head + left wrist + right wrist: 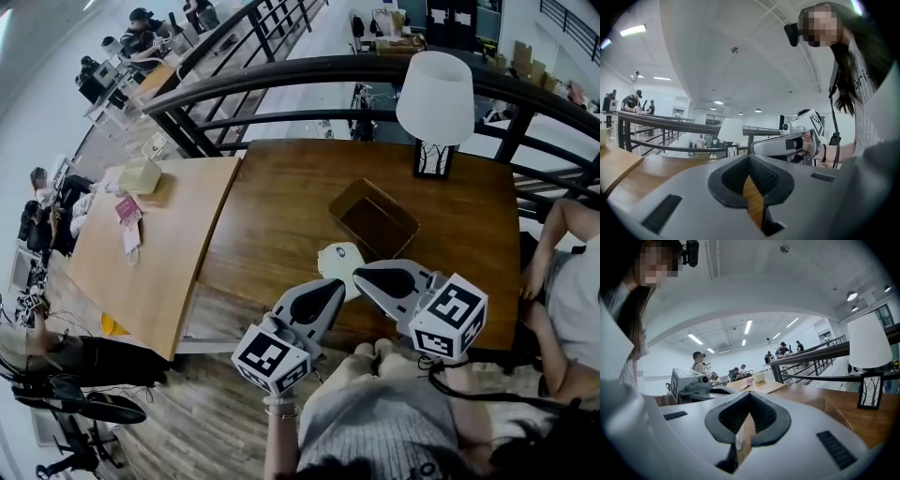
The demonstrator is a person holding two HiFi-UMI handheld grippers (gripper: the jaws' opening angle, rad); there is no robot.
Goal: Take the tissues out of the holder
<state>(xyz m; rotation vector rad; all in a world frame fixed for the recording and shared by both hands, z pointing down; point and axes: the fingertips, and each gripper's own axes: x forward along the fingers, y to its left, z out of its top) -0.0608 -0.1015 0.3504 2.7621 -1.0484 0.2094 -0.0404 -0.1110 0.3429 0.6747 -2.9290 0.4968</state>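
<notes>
Both tongs were pressed together with nothing between them. The left gripper and right gripper hovered over the near edge of the dark table. The brown holder sat just beyond them, open-topped; no tissue could be made out inside. A white rounded item lay beside the tips, possibly tissue. Judgement: tissue is light, soft and tears easily, so pinch a raised fold and pull gently.

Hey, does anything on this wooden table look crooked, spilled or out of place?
The brown holder sits skewed to the table edges and looks empty. A white round item lies near it. Nothing looks spilled or broken.
</notes>
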